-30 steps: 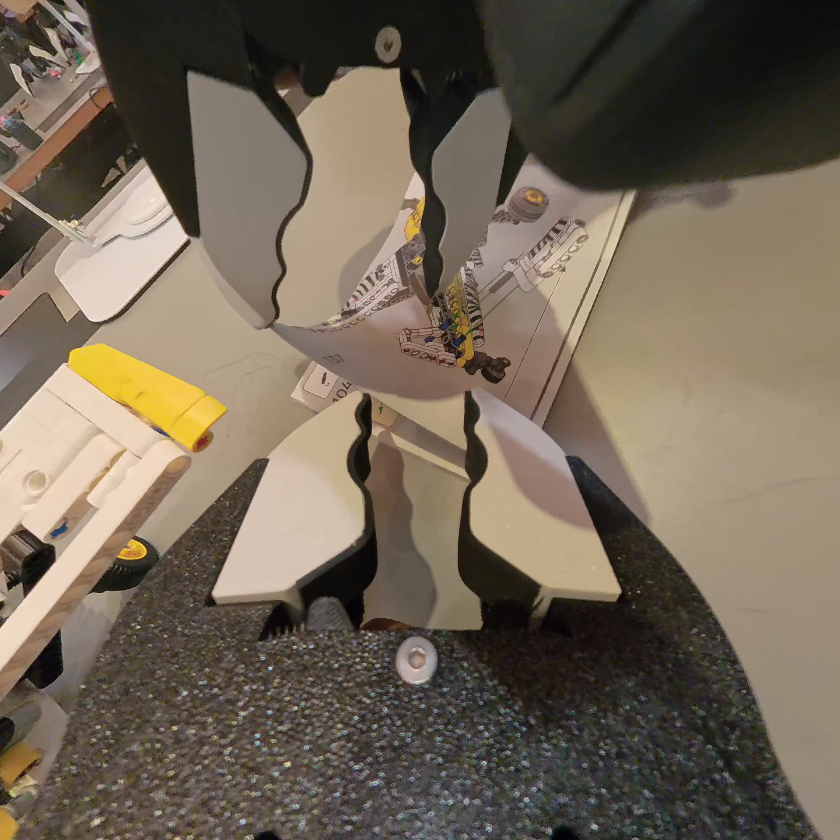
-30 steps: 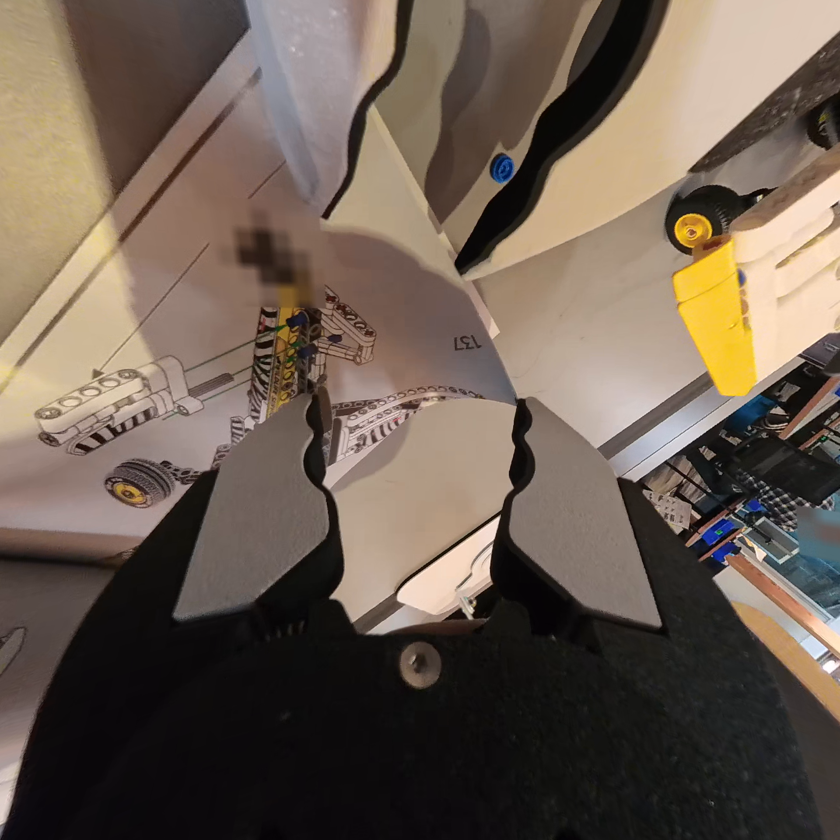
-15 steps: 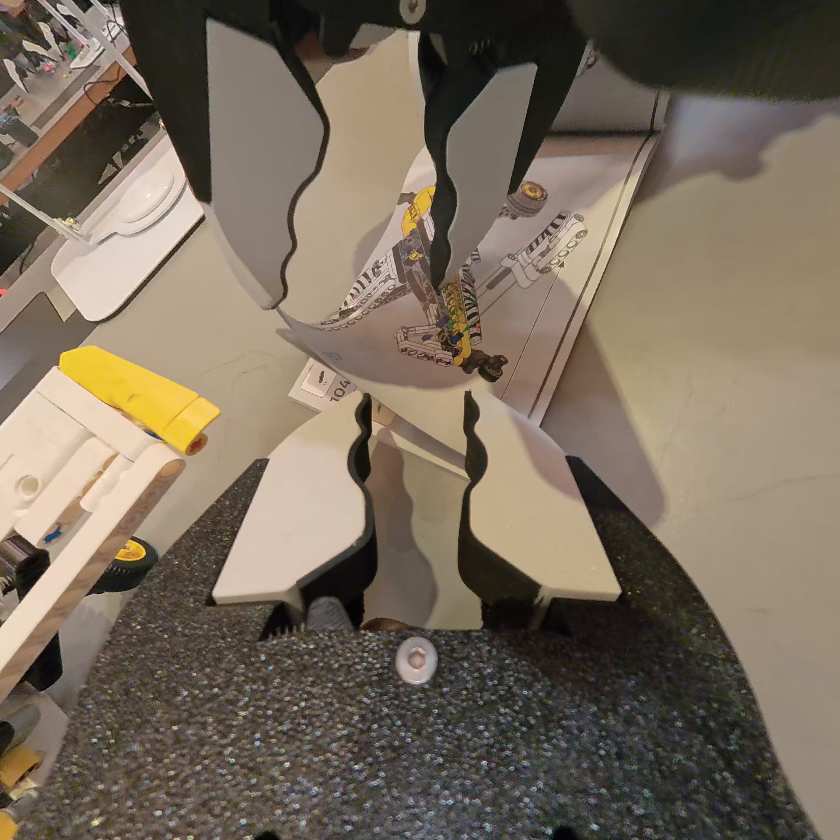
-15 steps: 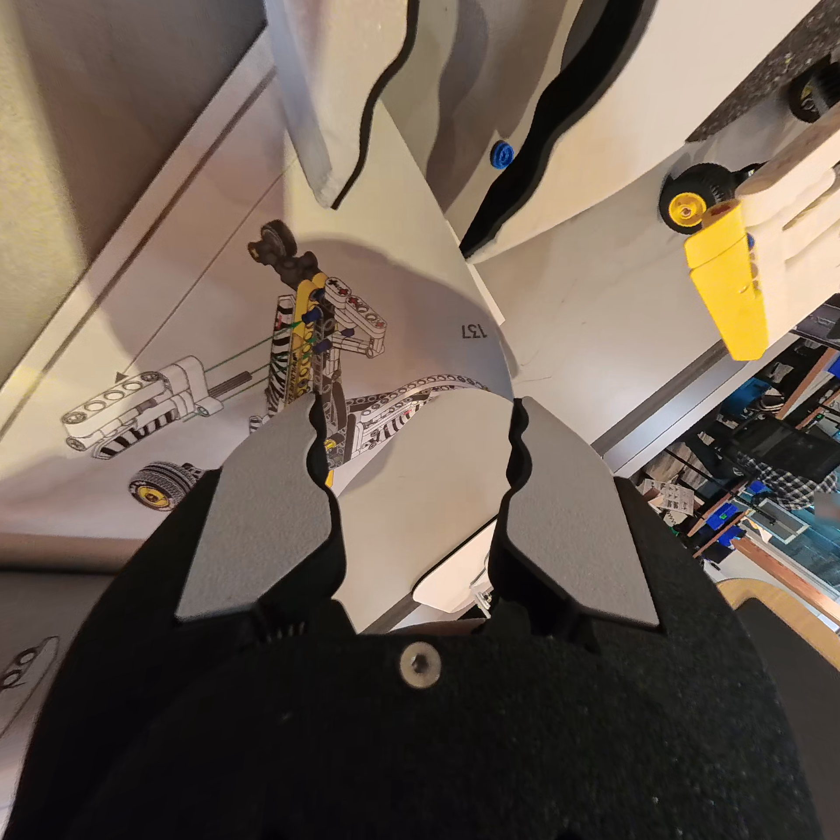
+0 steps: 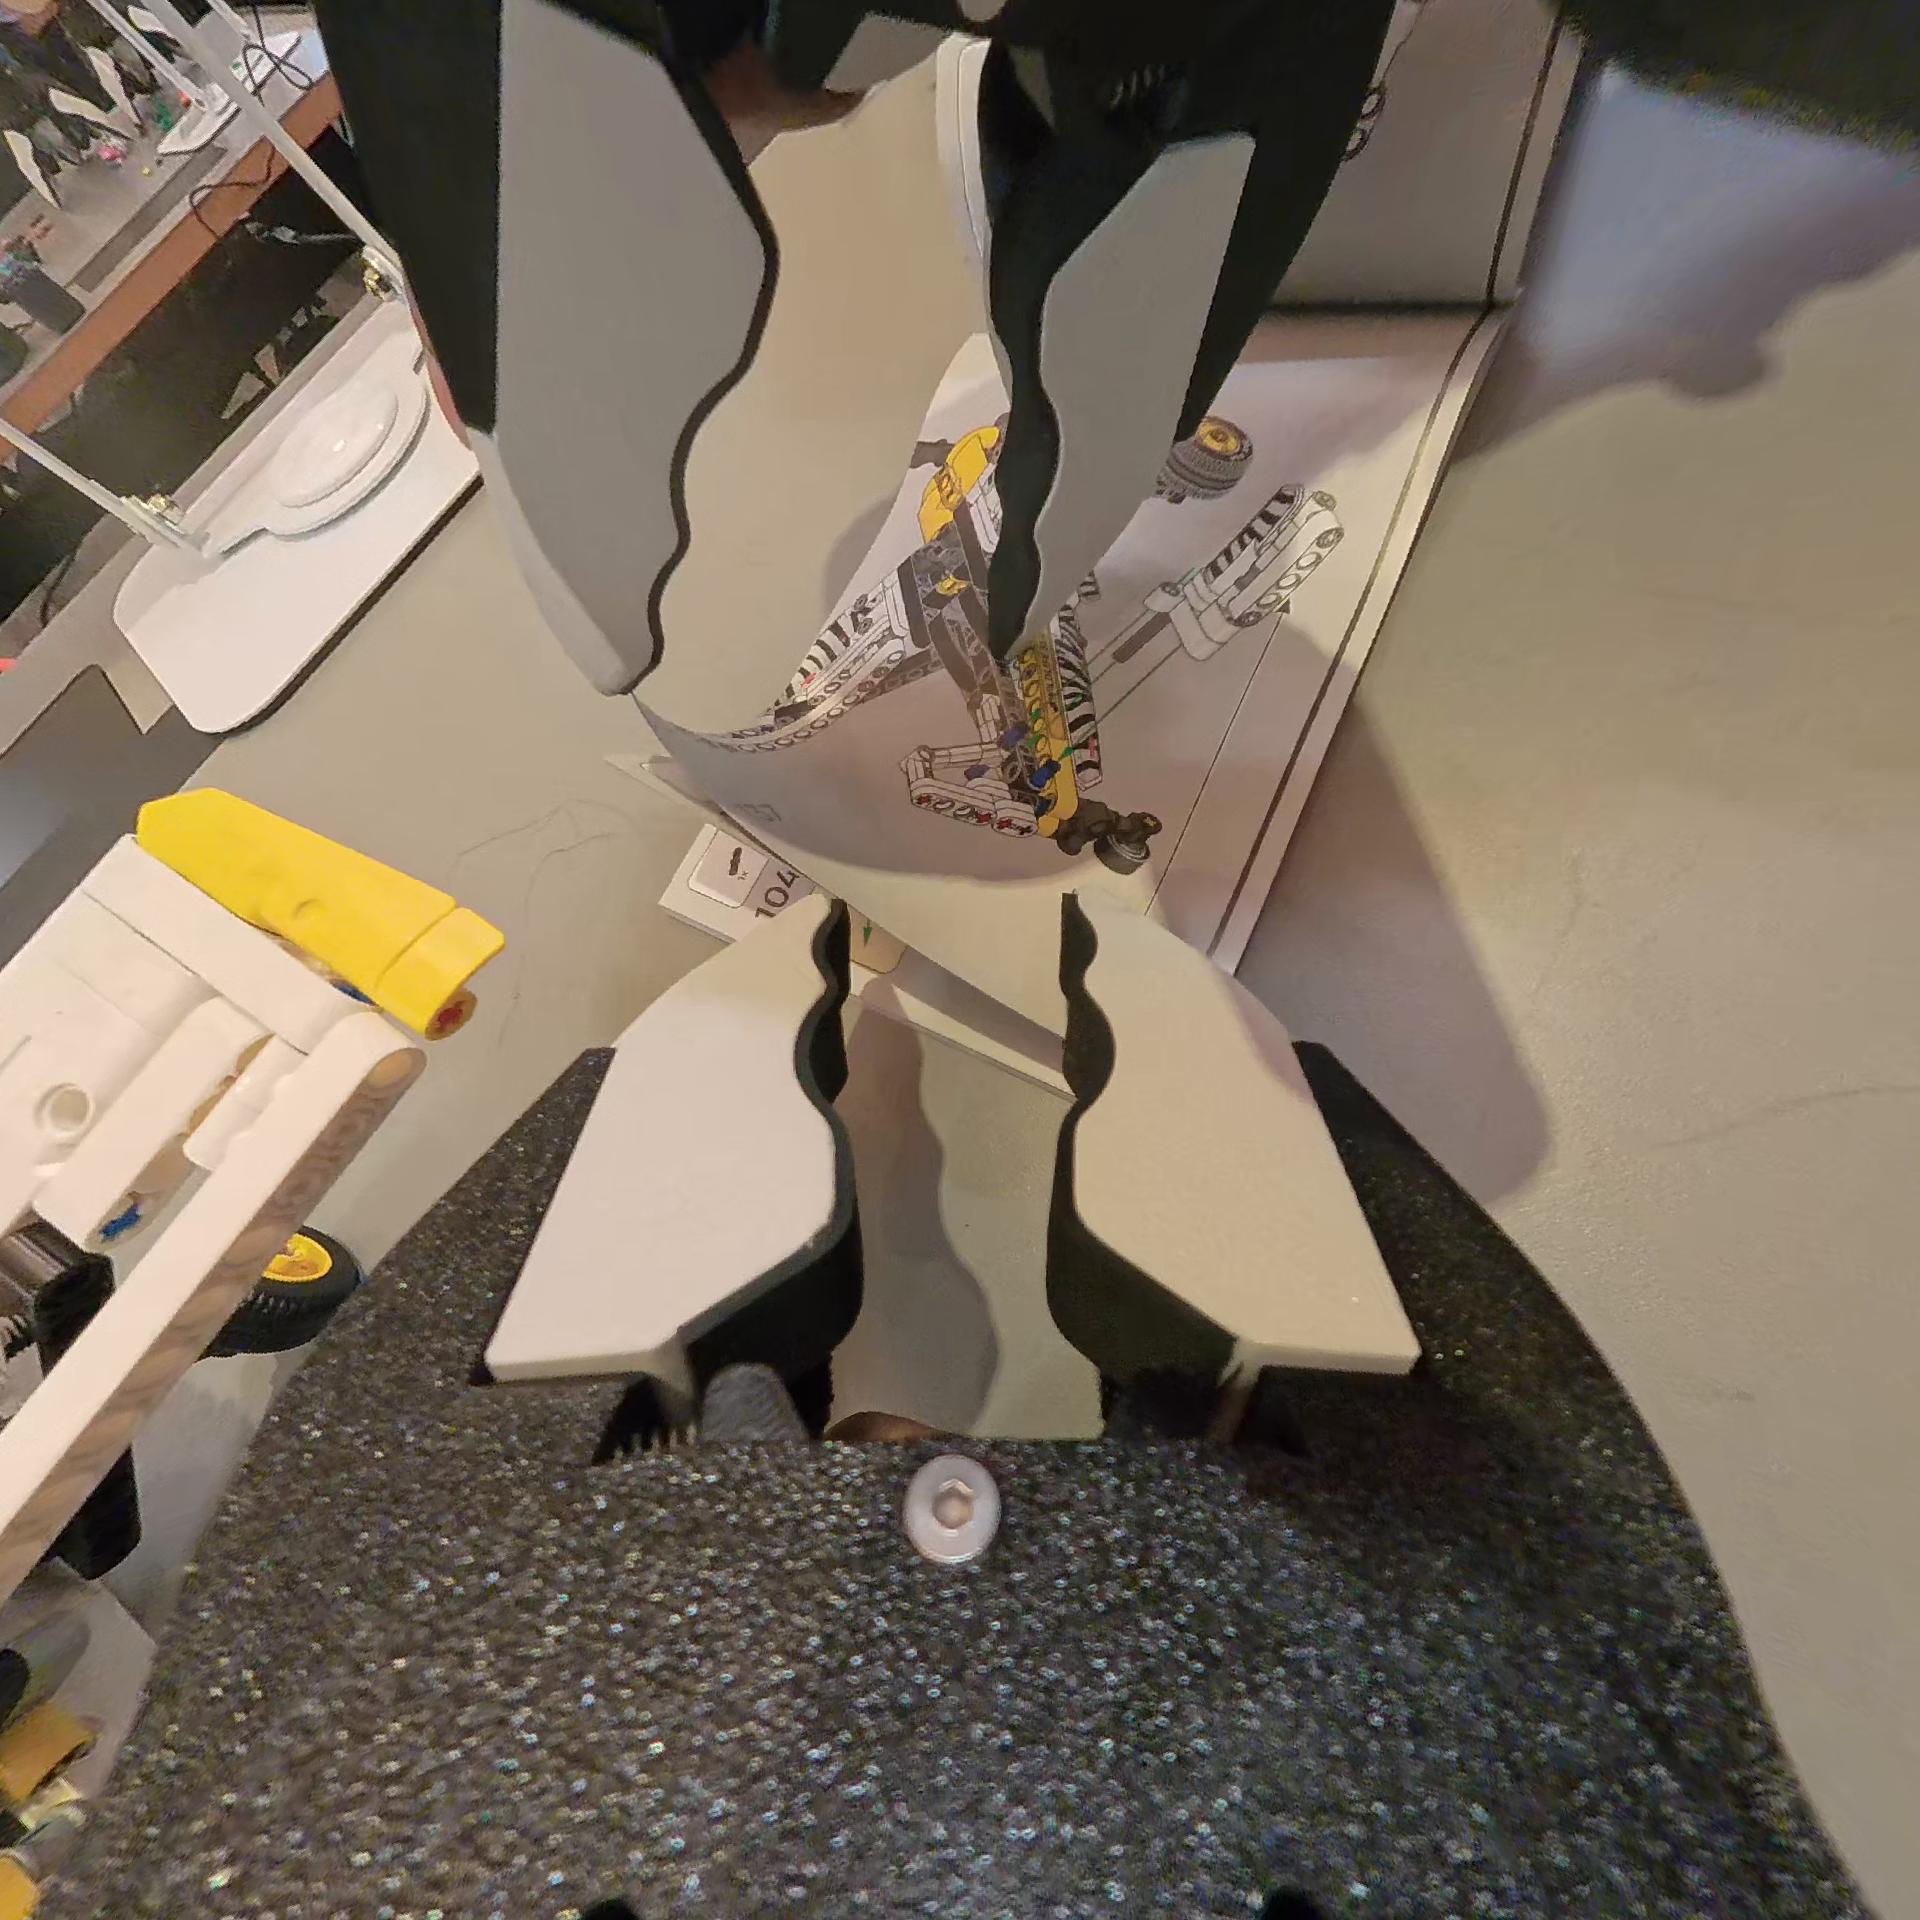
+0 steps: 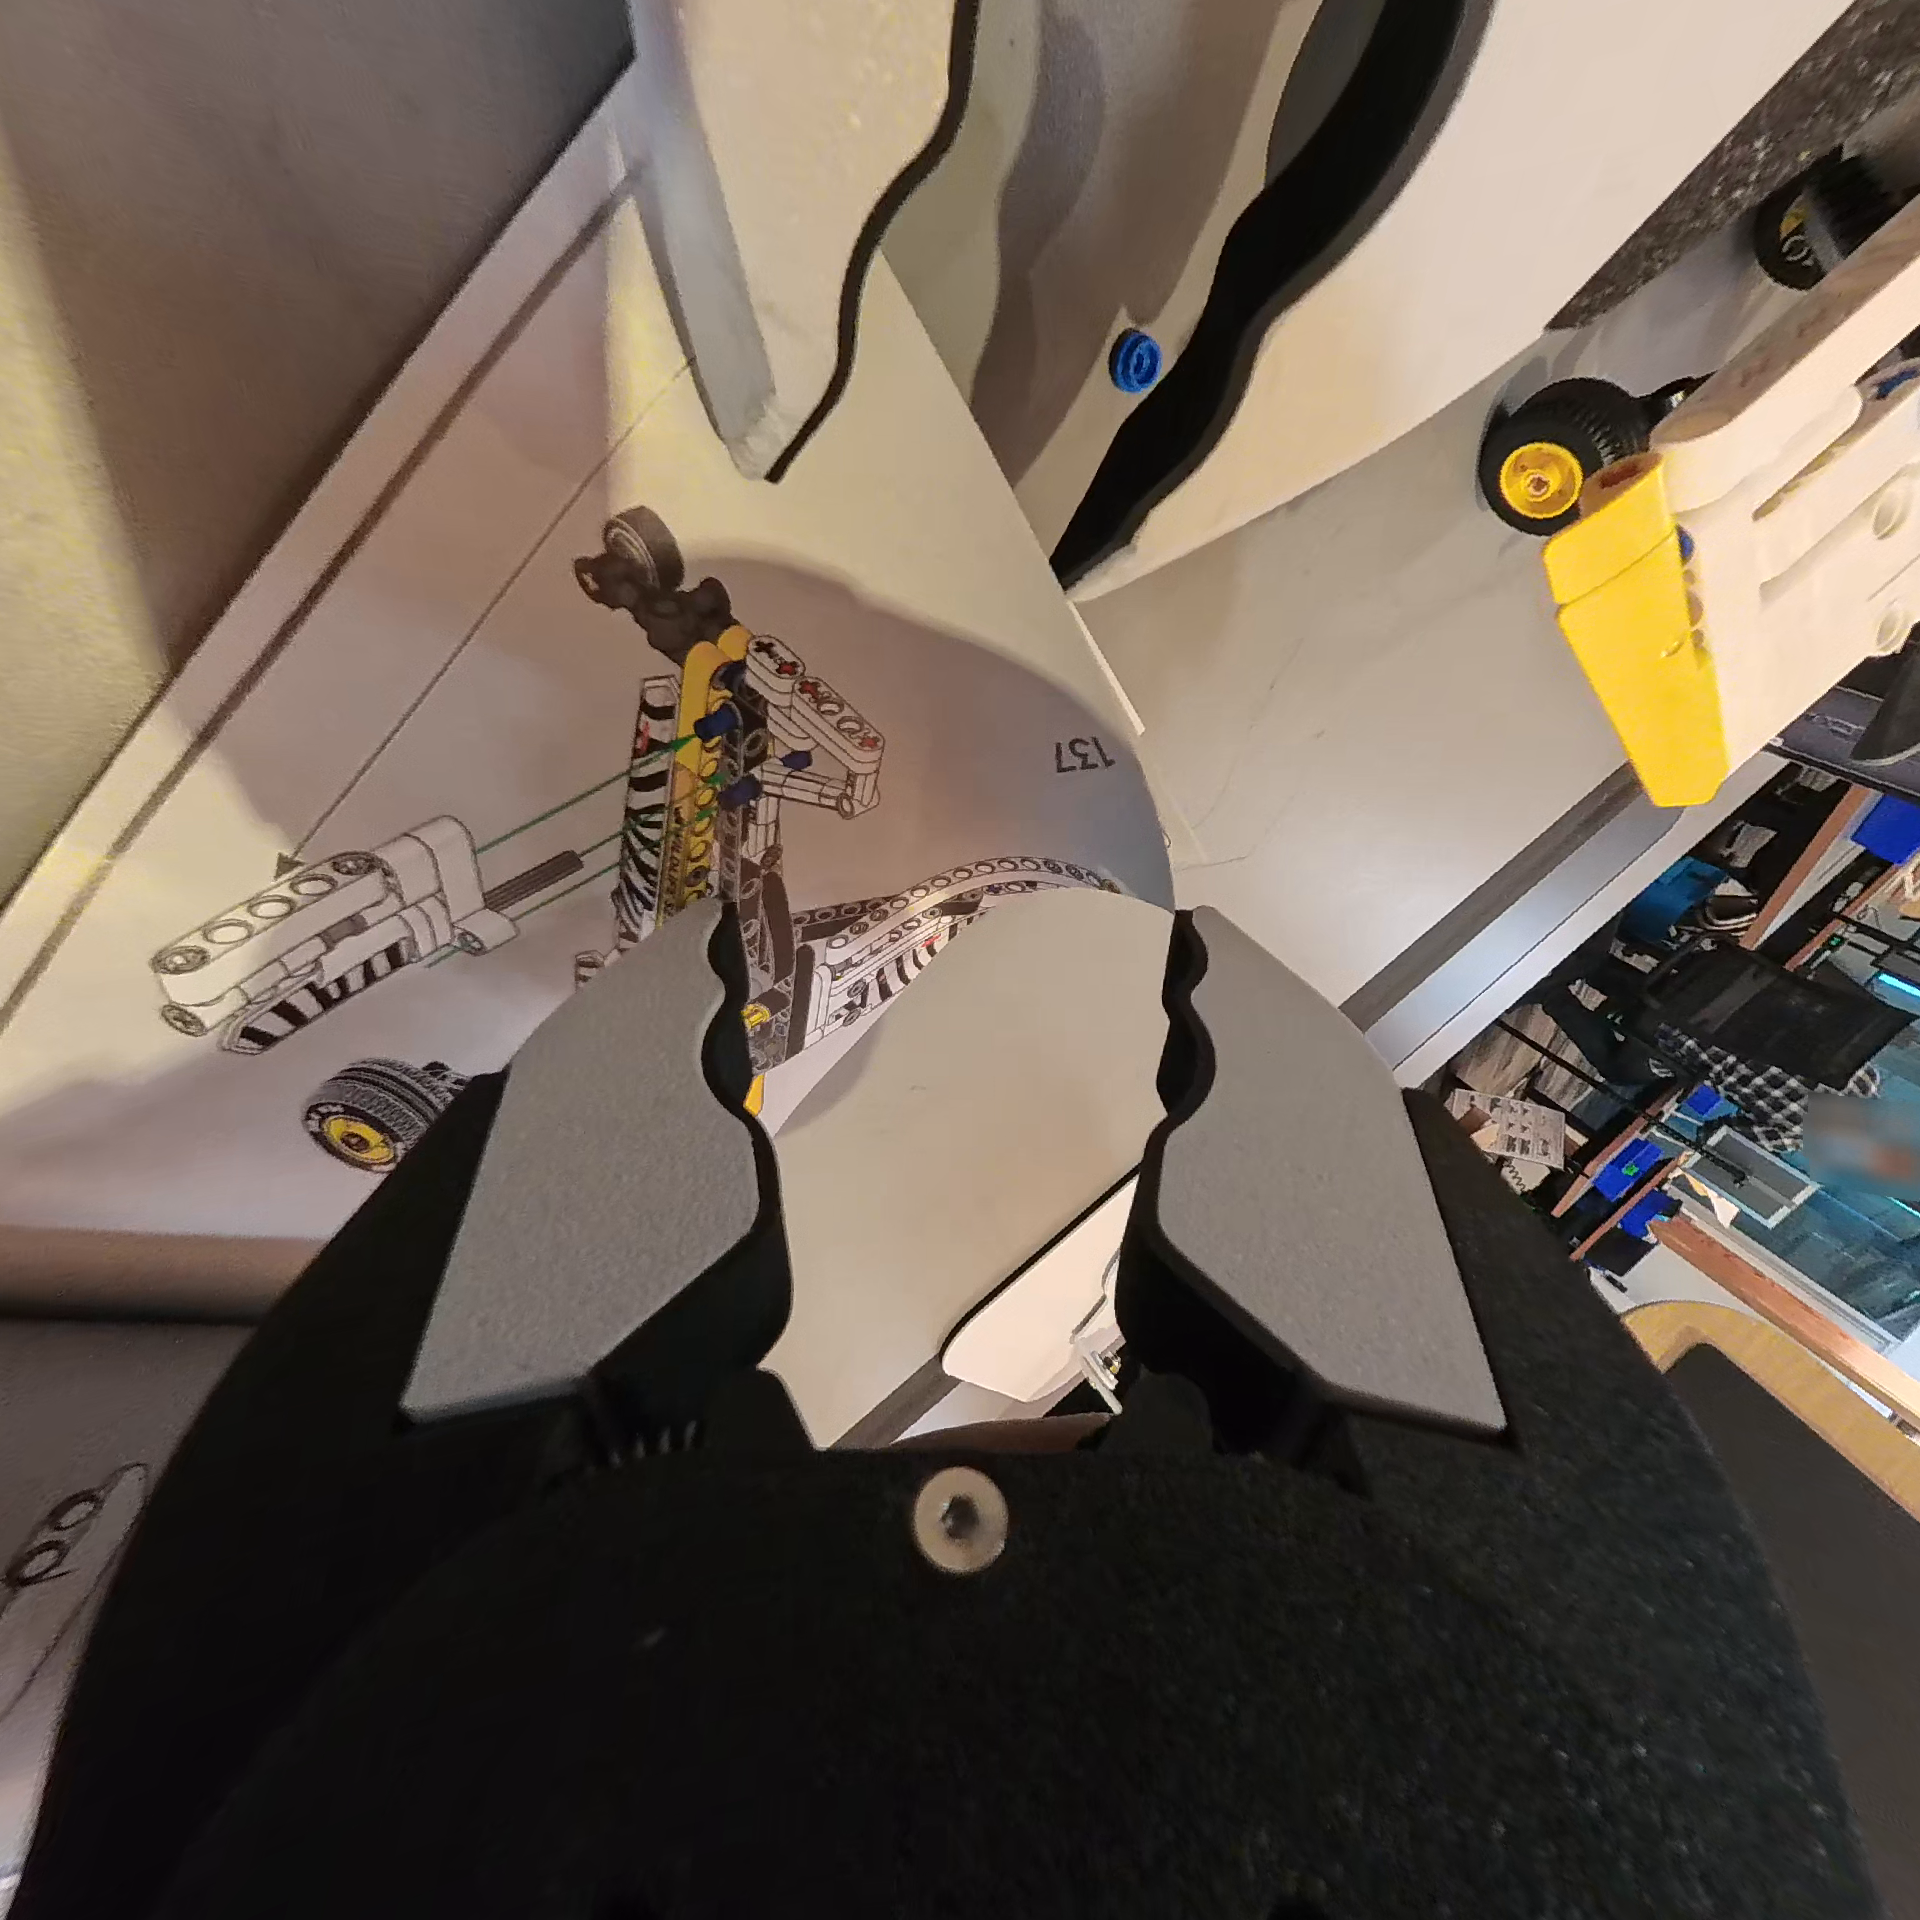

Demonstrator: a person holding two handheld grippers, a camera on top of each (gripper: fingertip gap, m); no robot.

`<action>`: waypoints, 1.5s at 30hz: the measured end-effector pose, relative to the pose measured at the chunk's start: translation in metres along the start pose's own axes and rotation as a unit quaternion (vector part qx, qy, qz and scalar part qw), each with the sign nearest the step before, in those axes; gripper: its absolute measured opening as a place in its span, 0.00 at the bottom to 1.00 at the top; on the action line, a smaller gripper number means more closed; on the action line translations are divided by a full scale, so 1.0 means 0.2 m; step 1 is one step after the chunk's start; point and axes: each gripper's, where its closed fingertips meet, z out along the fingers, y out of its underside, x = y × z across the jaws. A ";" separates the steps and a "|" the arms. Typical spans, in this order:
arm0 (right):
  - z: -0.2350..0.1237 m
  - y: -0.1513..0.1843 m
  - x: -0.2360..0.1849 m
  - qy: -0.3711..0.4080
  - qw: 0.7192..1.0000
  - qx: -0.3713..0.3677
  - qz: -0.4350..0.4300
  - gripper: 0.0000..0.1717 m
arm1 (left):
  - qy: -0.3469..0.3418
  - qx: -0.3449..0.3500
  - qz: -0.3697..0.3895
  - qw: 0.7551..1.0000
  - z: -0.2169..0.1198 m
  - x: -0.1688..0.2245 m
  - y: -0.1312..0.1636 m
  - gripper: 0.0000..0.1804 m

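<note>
An open instruction booklet [image 5: 1299,727] with drawings of a brick model lies on the grey table [image 5: 1662,935]. It also shows in the right wrist view [image 6: 312,727]. One page [image 6: 987,790] is lifted at its corner and curls upward. My right gripper [image 6: 951,920] is open wide. The curled page arches across the gap between its fingertips [image 6: 665,997] and touches both. In the left wrist view the right gripper [image 5: 816,665] hangs over the page [image 5: 883,810]. My left gripper [image 5: 951,914] is open, with nothing between its pads. Its fingertips [image 5: 769,987] are at the booklet's near corner, facing the right gripper.
A white and yellow brick model [image 5: 208,1039] with a yellow-hubbed wheel [image 5: 291,1288] stands left of the left gripper; it also shows in the right wrist view [image 6: 1662,520]. A white flat base [image 5: 260,582] lies at the table's far left. A small blue round piece [image 6: 1132,364] shows between the left fingers. Spacing between my two grippers at the tips: around 6 cm. My right tips are roughly 25 cm from the white flat base [image 5: 260,582].
The right gripper has drawn back from the left one, so more of the booklet and its drawing shows. The page stays curled between its fingertips. The left gripper has not moved.
</note>
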 end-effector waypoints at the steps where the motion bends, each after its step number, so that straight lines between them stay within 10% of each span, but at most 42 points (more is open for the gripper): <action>1: 0.00 0.00 0.00 0.000 1.000 0.000 0.000 0.45 | 0.000 0.000 0.001 1.000 0.00 0.00 0.00 0.22; 45: 0.04 -0.03 0.03 -0.030 0.999 0.040 0.011 0.44 | -0.002 0.003 0.000 1.000 0.00 -0.01 0.00 0.21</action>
